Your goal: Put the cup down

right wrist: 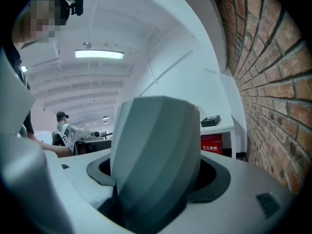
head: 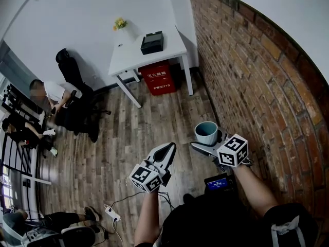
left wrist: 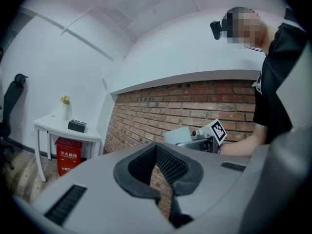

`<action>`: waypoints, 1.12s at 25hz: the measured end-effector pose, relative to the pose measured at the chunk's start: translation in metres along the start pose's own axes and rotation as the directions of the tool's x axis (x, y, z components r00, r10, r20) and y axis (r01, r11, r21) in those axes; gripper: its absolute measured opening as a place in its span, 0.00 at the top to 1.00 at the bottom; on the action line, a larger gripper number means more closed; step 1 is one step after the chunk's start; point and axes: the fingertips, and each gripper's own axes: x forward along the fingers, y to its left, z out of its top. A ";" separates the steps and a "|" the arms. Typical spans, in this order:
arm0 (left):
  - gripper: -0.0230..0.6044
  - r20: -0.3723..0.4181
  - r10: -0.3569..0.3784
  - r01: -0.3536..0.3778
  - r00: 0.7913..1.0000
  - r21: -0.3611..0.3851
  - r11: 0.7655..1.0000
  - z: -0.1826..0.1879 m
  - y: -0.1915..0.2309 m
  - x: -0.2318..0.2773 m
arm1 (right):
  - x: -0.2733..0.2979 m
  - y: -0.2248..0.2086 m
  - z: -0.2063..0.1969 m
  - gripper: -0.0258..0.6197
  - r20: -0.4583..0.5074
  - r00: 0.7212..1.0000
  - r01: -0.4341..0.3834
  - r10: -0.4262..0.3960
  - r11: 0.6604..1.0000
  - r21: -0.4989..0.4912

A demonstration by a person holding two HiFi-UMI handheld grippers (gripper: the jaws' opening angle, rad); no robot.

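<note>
Right tongs (head: pixel 209 142) grip the teal cup (head: pixel 206 131) upright between them; left tongs (head: pixel 168 151) nearby are pressed together.

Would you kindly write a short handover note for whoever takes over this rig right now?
Left gripper: fingers together, empty, held beside the right one.
Right gripper: fingers closed on the grey-green cup, upright, in the air over the wood floor by the brick wall.
Done: cup is in hand.
Left: set it on a surface and release; the white table across the room looks the likeliest spot.
</note>
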 end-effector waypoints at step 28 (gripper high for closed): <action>0.95 0.034 0.000 0.001 0.999 -0.035 0.999 0.009 0.252 0.102 | 0.159 -0.188 0.027 0.35 -0.009 0.992 0.129 -0.129 0.990 0.049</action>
